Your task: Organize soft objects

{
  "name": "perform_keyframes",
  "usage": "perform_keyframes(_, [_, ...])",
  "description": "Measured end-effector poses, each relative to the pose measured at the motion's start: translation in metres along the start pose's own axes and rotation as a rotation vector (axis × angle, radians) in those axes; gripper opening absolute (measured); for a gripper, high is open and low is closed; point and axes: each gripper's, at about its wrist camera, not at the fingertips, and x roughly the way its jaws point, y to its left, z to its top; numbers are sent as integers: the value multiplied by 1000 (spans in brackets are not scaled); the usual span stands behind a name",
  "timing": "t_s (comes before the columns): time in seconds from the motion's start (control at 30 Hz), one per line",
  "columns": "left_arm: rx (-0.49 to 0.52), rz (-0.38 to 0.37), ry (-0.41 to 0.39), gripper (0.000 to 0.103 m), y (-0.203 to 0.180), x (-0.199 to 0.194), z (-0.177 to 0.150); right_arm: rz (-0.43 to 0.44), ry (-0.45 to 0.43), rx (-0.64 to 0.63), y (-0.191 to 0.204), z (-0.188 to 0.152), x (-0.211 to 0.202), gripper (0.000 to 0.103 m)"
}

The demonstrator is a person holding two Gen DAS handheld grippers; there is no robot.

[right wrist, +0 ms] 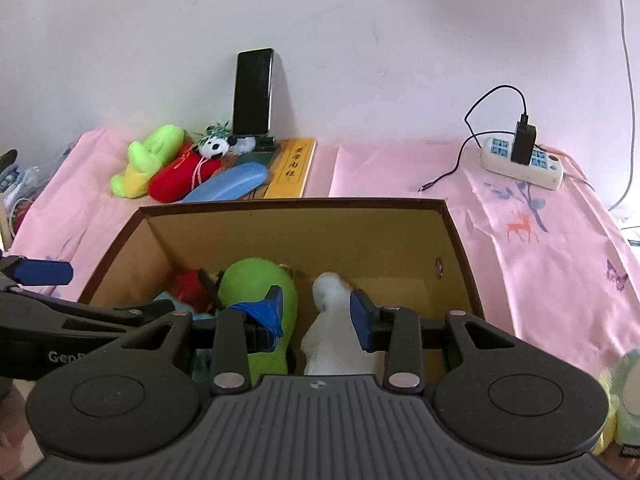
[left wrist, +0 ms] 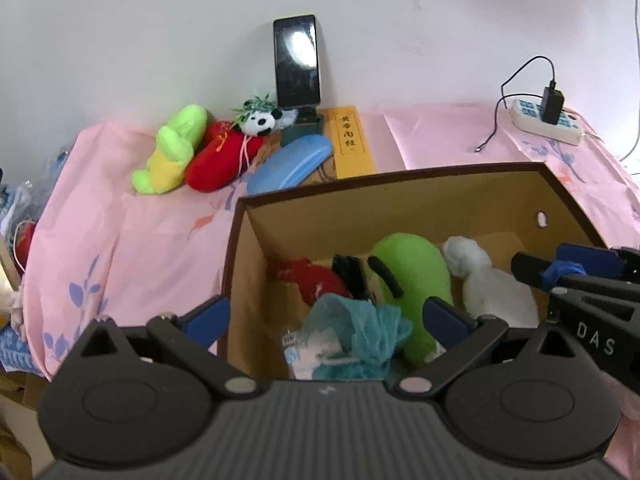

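Observation:
A brown cardboard box (left wrist: 400, 200) (right wrist: 296, 236) stands on the pink cloth. Inside lie a green plush (left wrist: 412, 276) (right wrist: 256, 284), a white plush (left wrist: 492, 288) (right wrist: 332, 332), a red plush (left wrist: 316, 280) (right wrist: 192, 288) and a teal mesh pouf (left wrist: 360, 332). My left gripper (left wrist: 326, 318) is open above the box's near side, over the pouf. My right gripper (right wrist: 318, 312) is open over the box, its pads either side of the white plush but apart from it. Behind the box lie a green-yellow plush (left wrist: 172, 152) (right wrist: 148, 160), a red plush (left wrist: 220, 160) (right wrist: 180, 176) and a panda plush (left wrist: 260, 120) (right wrist: 216, 146).
A phone on a stand (left wrist: 298, 68) (right wrist: 252, 92) leans at the wall. A blue case (left wrist: 290, 162) (right wrist: 228, 184) and a yellow book (left wrist: 350, 140) (right wrist: 292, 168) lie beside it. A power strip with charger (left wrist: 548, 118) (right wrist: 524, 160) sits back right. A pale plush (right wrist: 624, 400) is at the right edge.

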Motion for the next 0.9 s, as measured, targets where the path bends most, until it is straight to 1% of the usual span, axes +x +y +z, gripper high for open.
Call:
perform_keyframes(0.23, [8, 27, -26, 102, -4, 19, 3, -2, -22, 7, -4, 1, 18, 20])
perform_keyframes(0.53, [8, 38, -65, 102, -4, 39, 6, -8, -62, 8, -6, 4, 33, 20])
perform_keyframes(0.73, [8, 38, -31, 102, -6, 57, 4, -24, -61, -2, -7, 5, 47, 20])
perform_keyframes(0.77, [5, 27, -21, 102, -5, 60, 4, -26, -51, -1, -7, 4, 50, 20])
perform_keyframes(0.83, [-8, 9, -33, 102, -2, 59, 5, -20, -37, 14, -9, 4, 54, 20])
perform_keyframes(0.9, [-6, 4, -26, 102, -2, 63, 6, -13, -32, 20, -9, 5, 55, 20])
